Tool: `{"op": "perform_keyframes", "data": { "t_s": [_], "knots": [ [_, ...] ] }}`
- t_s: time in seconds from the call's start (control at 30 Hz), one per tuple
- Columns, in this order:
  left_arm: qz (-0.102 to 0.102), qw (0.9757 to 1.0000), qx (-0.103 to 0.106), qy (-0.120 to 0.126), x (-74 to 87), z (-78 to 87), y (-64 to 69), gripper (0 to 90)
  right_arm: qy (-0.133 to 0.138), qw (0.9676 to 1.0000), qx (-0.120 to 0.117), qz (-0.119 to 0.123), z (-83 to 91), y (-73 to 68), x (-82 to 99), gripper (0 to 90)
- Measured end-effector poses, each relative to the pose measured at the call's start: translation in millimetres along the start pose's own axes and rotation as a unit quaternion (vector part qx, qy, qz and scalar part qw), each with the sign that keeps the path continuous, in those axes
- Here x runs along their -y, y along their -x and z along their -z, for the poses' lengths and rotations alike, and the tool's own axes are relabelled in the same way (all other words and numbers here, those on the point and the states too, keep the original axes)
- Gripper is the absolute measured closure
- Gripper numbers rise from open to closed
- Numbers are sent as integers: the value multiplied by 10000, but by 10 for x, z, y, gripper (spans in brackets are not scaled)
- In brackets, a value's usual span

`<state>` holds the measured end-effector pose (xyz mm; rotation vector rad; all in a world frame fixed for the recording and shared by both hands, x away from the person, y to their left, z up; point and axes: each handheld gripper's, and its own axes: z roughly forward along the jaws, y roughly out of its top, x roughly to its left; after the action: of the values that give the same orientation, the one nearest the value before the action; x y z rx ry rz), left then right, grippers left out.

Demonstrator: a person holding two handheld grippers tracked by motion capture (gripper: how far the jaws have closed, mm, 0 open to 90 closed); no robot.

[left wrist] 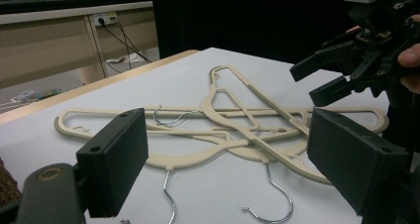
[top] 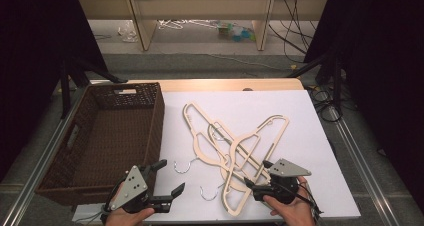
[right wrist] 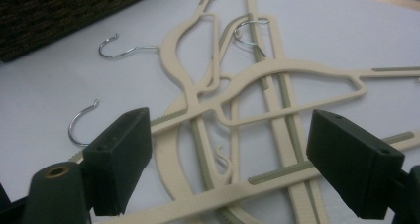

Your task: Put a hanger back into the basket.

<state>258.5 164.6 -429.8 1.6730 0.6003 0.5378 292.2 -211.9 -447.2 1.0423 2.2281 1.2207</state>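
Three cream plastic hangers with metal hooks lie crossed in a tangle on the white mat. My left gripper is at the near edge, left of the pile, open and pointing toward it. In the left gripper view the hangers lie ahead of its open gripper, and two hooks point toward me. My right gripper hovers open over the near end of the pile. In the right gripper view the hangers lie just under its spread gripper. Nothing is gripped.
A dark wicker basket stands on the left of the table, beside the mat, with nothing in it. Its wall shows as a dark edge in the right gripper view. Black curtains flank the table; cables and clutter lie on the floor beyond.
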Motion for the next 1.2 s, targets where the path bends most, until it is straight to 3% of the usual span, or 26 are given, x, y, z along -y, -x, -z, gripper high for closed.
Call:
{"op": "perform_keyframes", "data": {
  "t_s": [0.17, 0.3, 0.53, 0.67, 0.73, 0.8, 0.83, 0.87, 0.93, 0.97, 1.0, 1.07, 1.2],
  "knots": [
    [-12, 10000, -30, -51, -3, 7, 0, 161, -360, 9993, -39, -43, -152, -107, -85, 188],
    [16, 10000, -11, -72, 1, 5, 13, 162, -748, 9969, -221, -37, -272, -185, -155, 227],
    [-57, 9999, 36, -89, 1, -7, 22, 162, -1027, 9945, -186, -60, -443, -244, -216, 226],
    [-37, 9999, 52, -108, 4, -11, 32, 162, -1342, 9906, -217, -127, -597, -327, -253, 227],
    [21, 9999, 78, -65, 10, -21, 39, 161, -1336, 9907, -230, -70, -641, -338, -251, 227],
    [-49, 9999, 66, -144, 7, -21, 37, 161, -1495, 9885, -241, -10, -737, -380, -258, 226],
    [-49, 9999, 66, -144, 7, -21, 37, 161, -1479, 9888, -178, 50, -786, -401, -251, 217],
    [-56, 9998, 72, -151, 8, -22, 38, 161, -1728, 9846, -229, -104, -782, -434, -267, 204],
    [-5, 9998, 82, -158, 10, -26, 50, 161, -1781, 9839, -136, -26, -826, -463, -253, 173],
    [-83, 9998, 95, -160, 8, -28, 44, 161, -1806, 9835, -50, -78, -833, -483, -253, 173],
    [-103, 9997, 110, -168, 7, -28, 46, 161, -1825, 9831, -56, 84, -841, -481, -244, 176],
    [-73, 9997, 138, -172, 8, -31, 57, 161, -1926, 9813, -28, 20, -845, -499, -229, 180],
    [-111, 9997, 144, -164, 5, -35, 67, 161, -2030, 9789, -80, 201, -839, -512, -217, 184]
  ]
}}
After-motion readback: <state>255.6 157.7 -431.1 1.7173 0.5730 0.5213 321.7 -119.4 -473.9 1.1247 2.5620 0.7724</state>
